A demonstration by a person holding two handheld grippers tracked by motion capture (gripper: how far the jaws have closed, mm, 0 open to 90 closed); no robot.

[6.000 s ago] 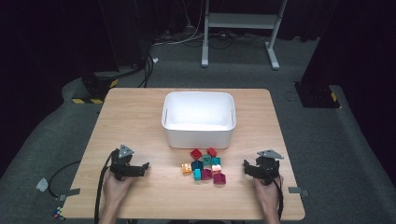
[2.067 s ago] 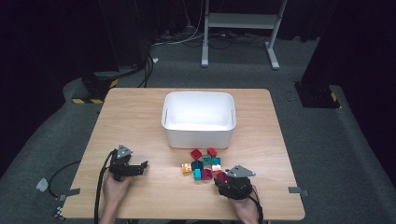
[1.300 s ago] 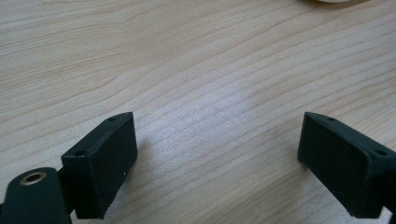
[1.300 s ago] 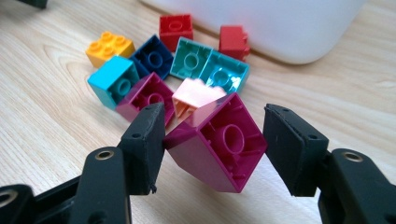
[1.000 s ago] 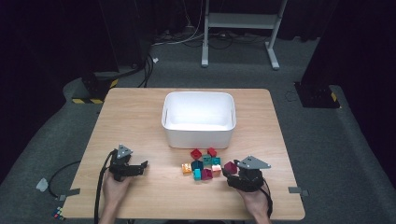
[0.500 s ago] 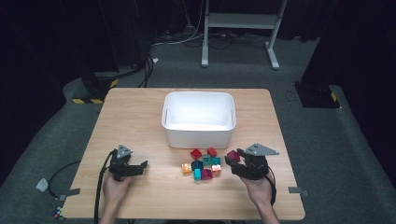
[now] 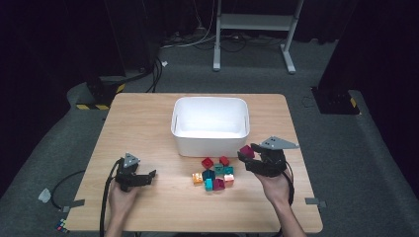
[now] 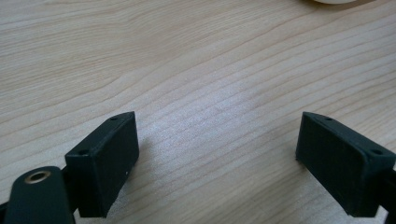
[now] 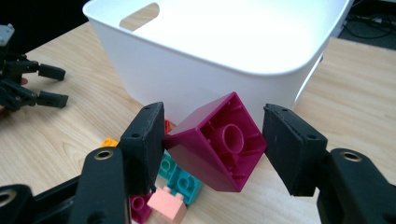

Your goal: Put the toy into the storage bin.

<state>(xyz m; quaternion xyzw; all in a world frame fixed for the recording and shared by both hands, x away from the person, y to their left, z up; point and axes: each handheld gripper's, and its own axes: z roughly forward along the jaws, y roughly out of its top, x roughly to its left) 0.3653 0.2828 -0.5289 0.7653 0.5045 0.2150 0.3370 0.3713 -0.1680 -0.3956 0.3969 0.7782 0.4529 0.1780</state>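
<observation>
— Wood tabletop [image 7: 148, 118] first, then the white bin [image 7: 210, 143] at its middle: I judge the bin is where my magenta brick [image 9: 215, 142] goes, and its near wall stands right ahead of it.

— How firm is your hold?

— Not very, I'd say. My right hand-held gripper [image 9: 212, 147] is closed on the brick, raised off the tabletop just beside the bin's near right corner, but the brick sits cornerwise between the jaws. It could twist out and fall short onto the loose bricks [image 7: 215, 175] below.

— And the left?

— My left hand-held gripper [image 8: 219, 161] sits low over bare wood, jaws wide apart, holding nothing, well apart from all that.
</observation>
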